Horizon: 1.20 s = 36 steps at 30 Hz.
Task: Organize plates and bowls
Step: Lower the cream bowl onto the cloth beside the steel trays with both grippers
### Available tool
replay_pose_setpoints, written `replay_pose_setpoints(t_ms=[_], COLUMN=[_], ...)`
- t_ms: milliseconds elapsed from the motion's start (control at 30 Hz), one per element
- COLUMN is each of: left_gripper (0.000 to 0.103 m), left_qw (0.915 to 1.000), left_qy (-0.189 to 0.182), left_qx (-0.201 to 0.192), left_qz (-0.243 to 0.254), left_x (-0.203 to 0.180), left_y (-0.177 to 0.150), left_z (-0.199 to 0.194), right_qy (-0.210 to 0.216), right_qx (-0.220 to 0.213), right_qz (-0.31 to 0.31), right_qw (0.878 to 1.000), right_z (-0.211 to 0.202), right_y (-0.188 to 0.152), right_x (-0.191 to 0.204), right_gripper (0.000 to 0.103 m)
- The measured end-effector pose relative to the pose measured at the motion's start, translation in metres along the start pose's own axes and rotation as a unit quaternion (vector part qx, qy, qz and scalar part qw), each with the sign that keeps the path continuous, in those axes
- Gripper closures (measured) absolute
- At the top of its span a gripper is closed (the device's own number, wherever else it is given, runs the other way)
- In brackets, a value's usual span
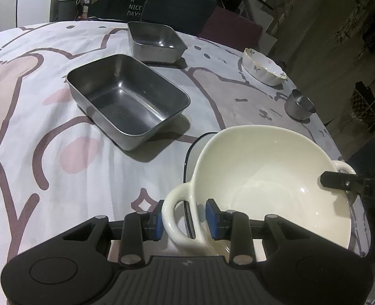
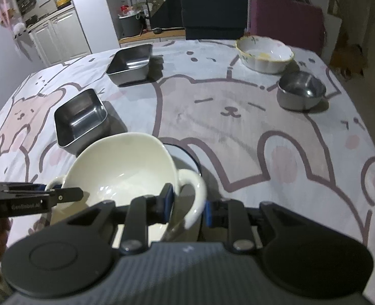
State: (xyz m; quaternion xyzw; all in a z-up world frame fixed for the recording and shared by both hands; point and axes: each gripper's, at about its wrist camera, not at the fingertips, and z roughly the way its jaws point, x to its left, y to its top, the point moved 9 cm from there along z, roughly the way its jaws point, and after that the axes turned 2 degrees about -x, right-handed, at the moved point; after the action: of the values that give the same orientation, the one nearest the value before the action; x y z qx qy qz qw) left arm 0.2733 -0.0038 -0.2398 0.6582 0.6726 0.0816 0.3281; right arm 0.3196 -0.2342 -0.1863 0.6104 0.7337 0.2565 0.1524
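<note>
Both claws, left (image 1: 186, 219) and right (image 2: 187, 203), each clamped on one loop handle of glossy cream two-handled bowl (image 1: 263, 178).

Dark-rimmed plate (image 1: 189, 152) mostly under cream bowl (image 1: 263, 178).

My right claw (image 2: 186, 207) is clamped on one handle of the cream two-handled bowl (image 2: 121, 167), with the left claw (image 2: 68, 195) at the opposite handle. Beneath the bowl I see a dark-rimmed plate (image 2: 185, 153). Farther across the desk (image 2: 238, 117): two steel trays, a steel bowl (image 2: 301, 90), a floral bowl (image 2: 263, 53).
</note>
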Motion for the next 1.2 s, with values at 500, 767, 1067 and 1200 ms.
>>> replay_pose_setpoints(t_ms=[500,767,1067,1200], left_gripper=[0.070,0.072,0.073,0.073], left_qw=[0.9994,0.9993,0.9994,0.9995], left_qy=[0.016,0.017,0.009,0.015], left_qx=[-0.004,-0.001,0.004,0.001], left_qz=[0.032,0.033,0.032,0.029], left_x=[-0.007,-0.009,-0.010,-0.009], left_y=[0.000,0.000,0.000,0.002], left_z=[-0.002,-0.003,-0.002,-0.003], right_qy=[0.030,0.043,0.044,0.034], right_qx=[0.029,0.043,0.048,0.062], right_qz=[0.068,0.103,0.105,0.095], right_qw=[0.997,0.993,0.992,0.993], right_z=[0.017,0.024,0.031,0.038], right_y=[-0.004,-0.008,-0.009,-0.014], right_x=[-0.017,-0.024,-0.027,-0.029], right_gripper=[0.074,0.074,0.071,0.068])
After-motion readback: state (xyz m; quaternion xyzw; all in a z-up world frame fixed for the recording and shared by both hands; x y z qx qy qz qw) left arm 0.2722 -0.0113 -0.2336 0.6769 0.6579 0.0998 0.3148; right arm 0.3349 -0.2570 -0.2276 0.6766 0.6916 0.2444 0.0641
